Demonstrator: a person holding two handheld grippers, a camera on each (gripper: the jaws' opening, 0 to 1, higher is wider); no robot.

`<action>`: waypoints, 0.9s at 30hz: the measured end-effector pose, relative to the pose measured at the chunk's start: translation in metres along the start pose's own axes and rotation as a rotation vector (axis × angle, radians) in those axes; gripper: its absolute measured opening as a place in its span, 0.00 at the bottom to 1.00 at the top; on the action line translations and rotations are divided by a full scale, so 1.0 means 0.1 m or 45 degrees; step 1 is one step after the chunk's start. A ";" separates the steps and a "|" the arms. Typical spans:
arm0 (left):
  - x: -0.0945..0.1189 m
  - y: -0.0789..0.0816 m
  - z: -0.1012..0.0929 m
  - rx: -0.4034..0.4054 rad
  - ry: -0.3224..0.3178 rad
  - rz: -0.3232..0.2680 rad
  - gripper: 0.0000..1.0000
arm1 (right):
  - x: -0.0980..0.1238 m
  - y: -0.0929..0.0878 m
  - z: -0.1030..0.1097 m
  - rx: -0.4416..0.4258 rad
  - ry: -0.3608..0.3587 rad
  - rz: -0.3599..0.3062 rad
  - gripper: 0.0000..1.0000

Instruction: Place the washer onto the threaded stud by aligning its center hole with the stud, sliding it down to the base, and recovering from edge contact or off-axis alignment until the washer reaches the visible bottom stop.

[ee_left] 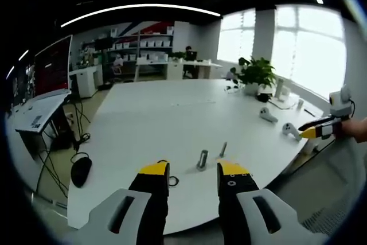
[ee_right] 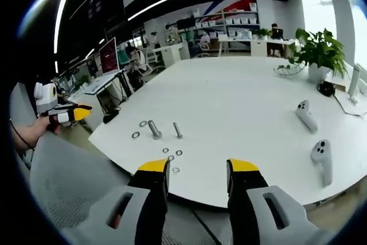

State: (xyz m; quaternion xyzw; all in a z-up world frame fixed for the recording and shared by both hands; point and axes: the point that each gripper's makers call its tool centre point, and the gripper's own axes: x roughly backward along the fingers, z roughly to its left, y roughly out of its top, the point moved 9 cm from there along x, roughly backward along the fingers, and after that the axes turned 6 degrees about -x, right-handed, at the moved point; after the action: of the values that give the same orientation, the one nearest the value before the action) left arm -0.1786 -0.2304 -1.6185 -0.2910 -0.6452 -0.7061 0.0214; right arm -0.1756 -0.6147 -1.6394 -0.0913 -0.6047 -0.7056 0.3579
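The washers (ee_right: 172, 156) lie loose on the white counter (ee_right: 241, 107) near its front edge: in the right gripper view I count two larger rings beside the studs, one at (ee_right: 143, 123) and one at (ee_right: 135, 135), and about four smaller ones in a little cluster nearer the camera, though they are tiny and the count is not sure. Two threaded studs show there, a thicker one (ee_right: 154, 129) and a thinner one (ee_right: 178, 130), both appearing to lie on the counter; in the left gripper view the same pair (ee_left: 202, 159) and (ee_left: 223, 149) look more upright, and I cannot tell which reading is right. A dark ring (ee_left: 173, 181) sits at the counter edge beside the left jaw. No washer is on either stud, as far as can be made out. The left hand-held gripper (ee_left: 192, 171) has its yellow-tipped jaws spread apart with nothing between them, and so does the right hand-held gripper (ee_right: 198, 167); each hangs just off the counter's near edge. Each also comes into the other's view, held by a hand (ee_right: 35, 128), small and partly cut off at the frame's side. Farther out lie two white controllers (ee_right: 307, 115) and (ee_right: 322, 156), a potted plant (ee_right: 318, 50) and a dark mouse (ee_left: 81, 171) below the counter. No writing or brand can be read anywhere.
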 end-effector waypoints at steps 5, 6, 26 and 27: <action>0.02 0.01 0.02 0.018 0.023 -0.028 0.32 | 0.00 -0.02 -0.01 0.005 -0.005 0.010 0.43; 0.02 0.01 0.02 0.024 0.021 -0.034 0.32 | 0.00 -0.02 -0.01 0.002 -0.006 0.009 0.43; -0.02 -0.01 0.00 0.009 -0.005 0.020 0.32 | 0.01 0.00 -0.05 -0.008 -0.024 -0.022 0.43; -0.02 -0.02 0.00 0.008 -0.007 0.029 0.32 | 0.01 0.00 -0.05 -0.013 -0.025 -0.023 0.43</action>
State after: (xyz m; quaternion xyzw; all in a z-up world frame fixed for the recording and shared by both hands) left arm -0.1777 -0.2309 -1.6211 -0.3004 -0.6440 -0.7030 0.0286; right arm -0.1747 -0.6196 -1.6400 -0.0945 -0.6053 -0.7110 0.3451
